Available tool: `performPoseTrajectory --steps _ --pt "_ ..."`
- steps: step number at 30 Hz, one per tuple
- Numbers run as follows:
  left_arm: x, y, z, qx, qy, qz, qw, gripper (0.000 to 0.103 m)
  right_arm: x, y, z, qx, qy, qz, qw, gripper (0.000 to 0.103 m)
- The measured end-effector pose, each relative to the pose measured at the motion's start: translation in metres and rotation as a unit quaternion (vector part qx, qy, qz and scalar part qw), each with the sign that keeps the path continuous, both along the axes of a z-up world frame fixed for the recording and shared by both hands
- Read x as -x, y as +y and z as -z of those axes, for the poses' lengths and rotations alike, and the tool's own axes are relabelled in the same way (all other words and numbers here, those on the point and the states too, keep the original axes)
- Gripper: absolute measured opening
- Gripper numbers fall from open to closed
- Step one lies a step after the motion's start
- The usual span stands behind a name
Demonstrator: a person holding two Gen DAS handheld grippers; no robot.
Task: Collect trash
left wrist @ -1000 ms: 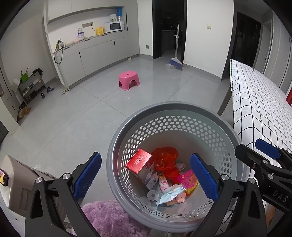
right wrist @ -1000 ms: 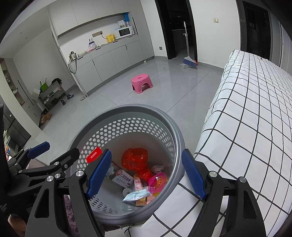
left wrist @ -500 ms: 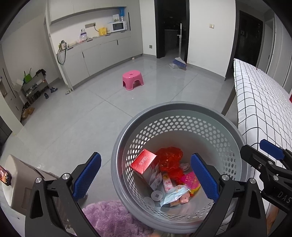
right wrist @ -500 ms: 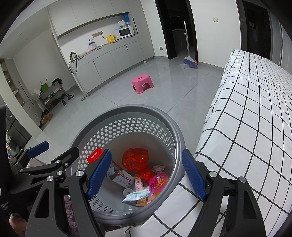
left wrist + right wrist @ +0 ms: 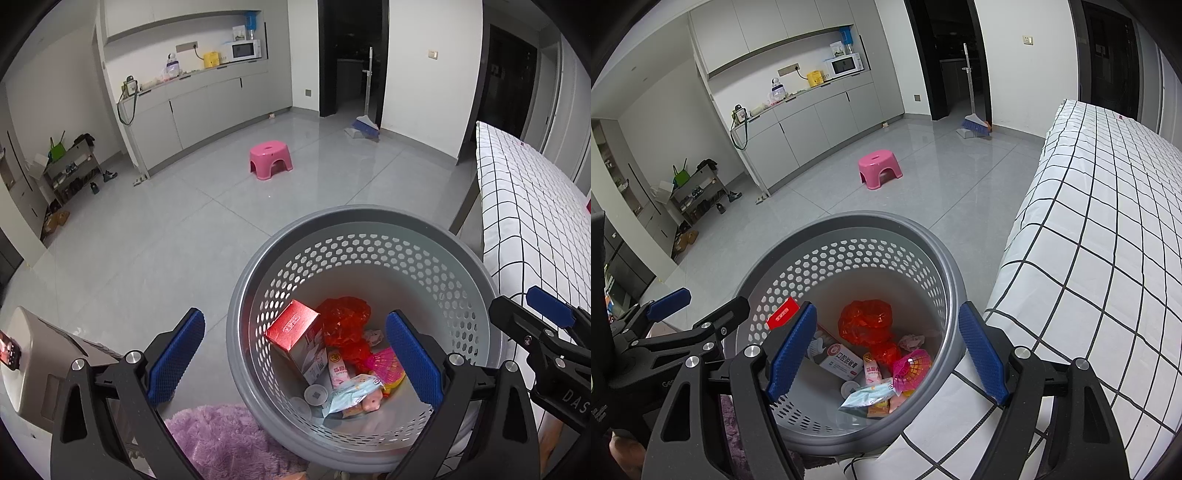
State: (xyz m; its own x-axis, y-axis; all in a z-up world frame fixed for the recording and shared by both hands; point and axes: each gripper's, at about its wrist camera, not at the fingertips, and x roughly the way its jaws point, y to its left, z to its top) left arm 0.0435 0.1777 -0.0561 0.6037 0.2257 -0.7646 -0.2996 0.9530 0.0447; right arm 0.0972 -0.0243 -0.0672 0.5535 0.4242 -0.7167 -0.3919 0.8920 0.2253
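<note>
While both grippers hang over the basket [image 5: 255, 295], their fingers [image 5: 177, 356] gape wide, empty.

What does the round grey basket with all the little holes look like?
The round grey plastic basket stands upright on the floor, beside the checked bed and a purple fluffy rug. Its wall is full of hexagon holes under a smooth rim. Inside lie a red box, crumpled red plastic and small wrappers.
</note>
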Motion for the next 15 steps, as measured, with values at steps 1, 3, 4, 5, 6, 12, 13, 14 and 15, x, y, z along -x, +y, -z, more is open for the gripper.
performPoseTrajectory --steps 1,3,4,5,6,12,13,14,15 --pt "-0.0001 0.0003 -0.0004 0.000 0.000 0.000 1.0000 0.096 0.0001 0.0001 -0.0001 0.000 0.000 0.000 1.000 0.076" --pt "-0.0004 0.0004 -0.0004 0.000 0.000 0.000 1.0000 0.096 0.0000 0.0000 0.0000 0.000 0.000 0.000 1.000 0.076" --pt "-0.0005 0.0006 -0.0003 0.000 0.001 0.000 1.0000 0.096 0.0000 0.0001 0.0001 0.000 0.000 0.000 1.000 0.076" --pt "-0.0004 0.0015 0.0004 0.001 0.001 -0.001 1.0000 0.096 0.0000 0.0000 0.0002 0.000 0.000 0.000 1.000 0.076" --pt "-0.0001 0.0017 0.0008 0.001 0.001 -0.002 1.0000 0.096 0.0000 -0.0001 0.0002 0.000 0.000 0.000 1.000 0.076" --pt "-0.0008 0.0017 0.0034 0.007 0.006 -0.003 1.0000 0.096 0.0001 -0.0001 0.0005 -0.001 0.000 0.000 1.000 0.076" --pt "-0.0011 0.0020 0.0033 0.007 0.006 -0.004 0.9999 0.096 0.0001 0.0000 0.0005 -0.001 0.000 -0.001 1.000 0.076" --pt "-0.0013 0.0026 0.0034 0.007 0.007 -0.004 0.9999 0.096 0.0003 -0.0004 -0.0002 -0.002 0.000 -0.001 1.000 0.076" --pt "-0.0015 0.0026 0.0035 0.006 0.008 -0.005 0.9999 0.096 0.0005 -0.0001 -0.0008 -0.003 0.000 -0.001 1.000 0.076"
